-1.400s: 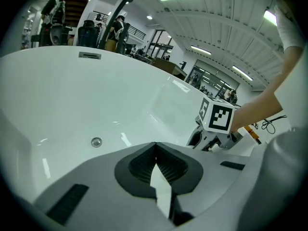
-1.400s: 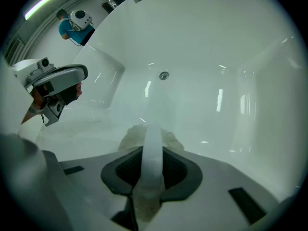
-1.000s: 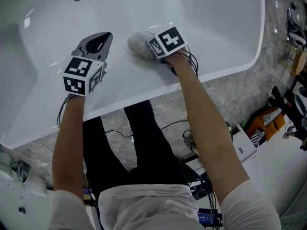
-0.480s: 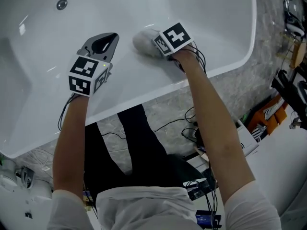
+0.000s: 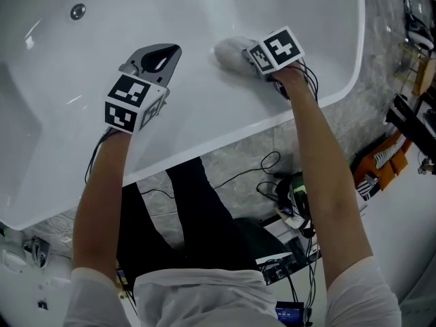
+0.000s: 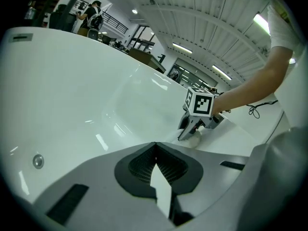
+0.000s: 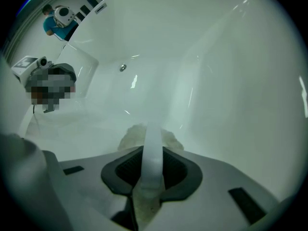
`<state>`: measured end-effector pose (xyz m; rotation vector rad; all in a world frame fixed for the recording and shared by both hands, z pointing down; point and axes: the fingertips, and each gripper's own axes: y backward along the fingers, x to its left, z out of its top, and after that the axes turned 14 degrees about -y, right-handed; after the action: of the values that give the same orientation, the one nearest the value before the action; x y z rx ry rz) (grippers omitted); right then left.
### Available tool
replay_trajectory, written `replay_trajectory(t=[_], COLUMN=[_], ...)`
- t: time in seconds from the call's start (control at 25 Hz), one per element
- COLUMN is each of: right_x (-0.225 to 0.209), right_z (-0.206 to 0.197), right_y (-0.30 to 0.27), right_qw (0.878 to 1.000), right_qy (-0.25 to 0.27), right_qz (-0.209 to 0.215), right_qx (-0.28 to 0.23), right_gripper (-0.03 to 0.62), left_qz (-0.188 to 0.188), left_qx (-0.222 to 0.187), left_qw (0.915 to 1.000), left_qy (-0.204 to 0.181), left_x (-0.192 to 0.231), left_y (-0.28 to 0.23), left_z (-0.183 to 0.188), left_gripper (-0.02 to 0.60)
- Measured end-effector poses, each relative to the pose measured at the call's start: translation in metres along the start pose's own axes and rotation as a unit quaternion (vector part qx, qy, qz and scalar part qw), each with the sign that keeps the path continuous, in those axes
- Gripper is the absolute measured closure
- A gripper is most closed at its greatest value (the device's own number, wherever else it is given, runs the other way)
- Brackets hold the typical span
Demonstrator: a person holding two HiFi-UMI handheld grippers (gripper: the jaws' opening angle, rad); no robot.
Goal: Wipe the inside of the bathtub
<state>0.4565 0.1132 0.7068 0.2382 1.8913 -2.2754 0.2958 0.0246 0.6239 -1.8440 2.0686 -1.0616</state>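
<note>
The white bathtub [image 5: 204,125] fills the upper head view, and both grippers are inside it by its near wall. My right gripper [image 5: 251,57] is shut on a pale crumpled cloth [image 5: 230,52] that is pressed against the tub's inner surface. In the right gripper view the cloth [image 7: 143,134] bulges out past the shut jaws of the right gripper [image 7: 152,150], with a white strip running between them. My left gripper [image 5: 175,48] hovers to the left of the cloth, shut and holding nothing. The left gripper [image 6: 155,146] looks toward the right gripper [image 6: 191,129] and the cloth [image 6: 195,139].
A round metal drain fitting [image 5: 78,10] sits on the far tub wall, left of both grippers. Below the tub rim lies a stone floor with loose cables [image 5: 262,165]. Orange and black equipment [image 5: 381,169] stands at the right. A person [image 6: 94,14] stands far behind the tub.
My right gripper has slid the cloth to the right along the tub's inner surface. The left gripper has shifted slightly right, still shut and holding nothing.
</note>
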Motion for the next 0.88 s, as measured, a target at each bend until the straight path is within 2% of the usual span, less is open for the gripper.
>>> replay_trajectory(t=[0.12, 0.32, 0.6, 0.88], right_x=[-0.016, -0.04, -0.059, -0.068], right_z=[0.001, 0.0, 0.013, 0.026], right_y=[0.001, -0.006, -0.036, -0.073], right_qw=[1.0, 1.0, 0.999, 0.999], right_qy=[-0.001, 0.0, -0.002, -0.003], right_qz=[-0.01, -0.022, -0.028, -0.037], right_qx=[0.004, 0.011, 0.027, 0.027], right_gripper=[0.496, 0.496, 0.496, 0.496], left_qz=[-0.007, 0.01, 0.027, 0.036], left_qx=[0.001, 0.009, 0.024, 0.039], left_qw=[1.0, 0.9999, 0.9993, 0.9986], left_qy=[-0.006, -0.011, 0.001, -0.004], left_x=[0.0, 0.007, 0.027, 0.046], left_y=[-0.007, -0.021, -0.033, -0.033], left_z=[0.001, -0.006, -0.028, -0.057], left_gripper=[0.571, 0.57, 0.571, 0.571])
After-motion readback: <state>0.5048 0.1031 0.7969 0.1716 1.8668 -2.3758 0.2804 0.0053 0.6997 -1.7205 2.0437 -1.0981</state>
